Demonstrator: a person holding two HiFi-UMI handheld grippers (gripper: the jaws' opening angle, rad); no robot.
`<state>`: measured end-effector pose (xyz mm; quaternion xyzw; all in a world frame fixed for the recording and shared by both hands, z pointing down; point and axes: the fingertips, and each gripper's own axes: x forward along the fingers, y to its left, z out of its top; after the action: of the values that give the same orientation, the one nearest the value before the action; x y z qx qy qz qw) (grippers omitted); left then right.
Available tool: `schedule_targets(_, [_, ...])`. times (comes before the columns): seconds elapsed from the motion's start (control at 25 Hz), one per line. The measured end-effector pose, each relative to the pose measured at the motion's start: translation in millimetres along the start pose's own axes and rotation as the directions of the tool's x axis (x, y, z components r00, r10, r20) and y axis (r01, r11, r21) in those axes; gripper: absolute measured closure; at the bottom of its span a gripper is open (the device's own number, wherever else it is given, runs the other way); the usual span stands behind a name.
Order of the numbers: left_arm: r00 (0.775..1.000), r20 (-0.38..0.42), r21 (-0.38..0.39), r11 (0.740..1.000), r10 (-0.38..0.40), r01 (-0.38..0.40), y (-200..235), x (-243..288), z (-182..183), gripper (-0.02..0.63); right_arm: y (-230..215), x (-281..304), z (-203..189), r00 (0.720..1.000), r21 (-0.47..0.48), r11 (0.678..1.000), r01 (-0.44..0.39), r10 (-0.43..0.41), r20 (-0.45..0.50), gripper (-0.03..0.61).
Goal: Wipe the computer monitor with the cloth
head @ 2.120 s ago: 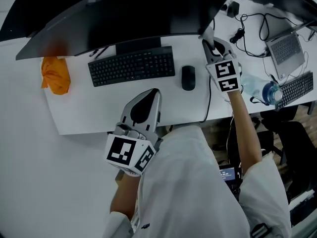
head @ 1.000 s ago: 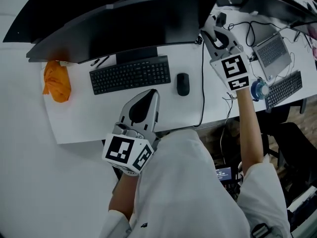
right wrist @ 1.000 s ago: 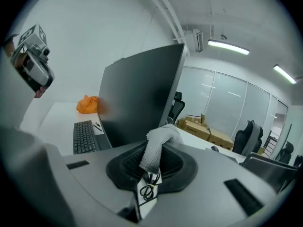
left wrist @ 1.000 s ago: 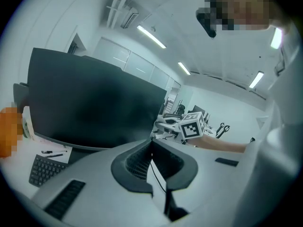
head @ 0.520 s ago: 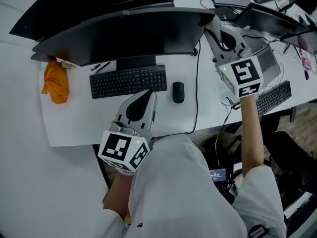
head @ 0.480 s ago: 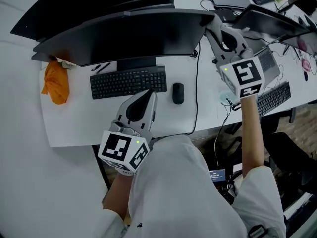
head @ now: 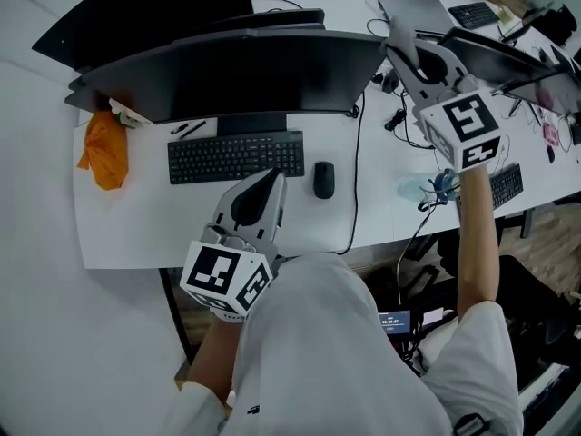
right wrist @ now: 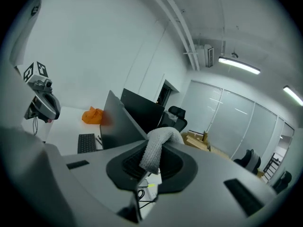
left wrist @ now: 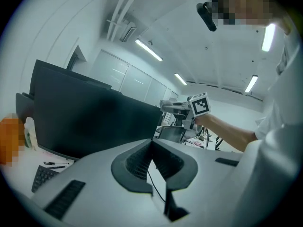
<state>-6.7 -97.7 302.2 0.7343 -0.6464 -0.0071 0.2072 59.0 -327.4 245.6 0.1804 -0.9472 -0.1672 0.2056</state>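
The wide dark monitor (head: 236,71) stands at the back of the white desk (head: 127,225). My right gripper (head: 396,49) is raised beside the monitor's right end, shut on a grey-white cloth (right wrist: 158,148) that droops out of its jaws. In the right gripper view the monitor (right wrist: 120,126) appears edge-on from its right side. The head view hides the cloth behind the gripper. My left gripper (head: 271,179) hovers low over the desk's front edge, just below the keyboard, with its jaws shut (left wrist: 152,143) on nothing.
A black keyboard (head: 236,156) and mouse (head: 323,180) lie before the monitor, with a cable running off the desk. An orange bundle (head: 104,148) sits at the left end. A laptop (head: 422,12), more screens, a bottle (head: 427,187) and a second keyboard (head: 504,184) crowd the right.
My right gripper has risen from the desk by the mouse up to the monitor's right end, carrying the cloth. The left gripper has stayed where it was.
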Motion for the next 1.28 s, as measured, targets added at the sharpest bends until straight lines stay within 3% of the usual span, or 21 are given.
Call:
schedule_targets(0.2, [1.000,0.021,-0.011,1.000,0.013,-0.013,7,-8,4,0.595,13,17,11,0.985,-0.033,0.990,-0.134,0.129,-0.117,0.543])
schedule_targets(0.44, [0.998,0.044,-0.027,0.999,0.036,-0.035,19,-22,7,0.594,39,41,24,0.958,-0.084,0.973,-0.213,0.191,-0.213,0.543])
schedule_targets(0.84, [0.995,0.066,-0.045,0.997,0.069,-0.066,48,-53,14,0.595,78,78,57,0.933,-0.036,0.958,-0.284,0.268,-0.239,0.543])
schedule_targets(1.28, [0.991,0.093,-0.053,0.995,0.094,-0.089,88,-94,25,0.595,124,120,96,0.927,-0.077,0.953,-0.293,0.263,-0.266,0.543])
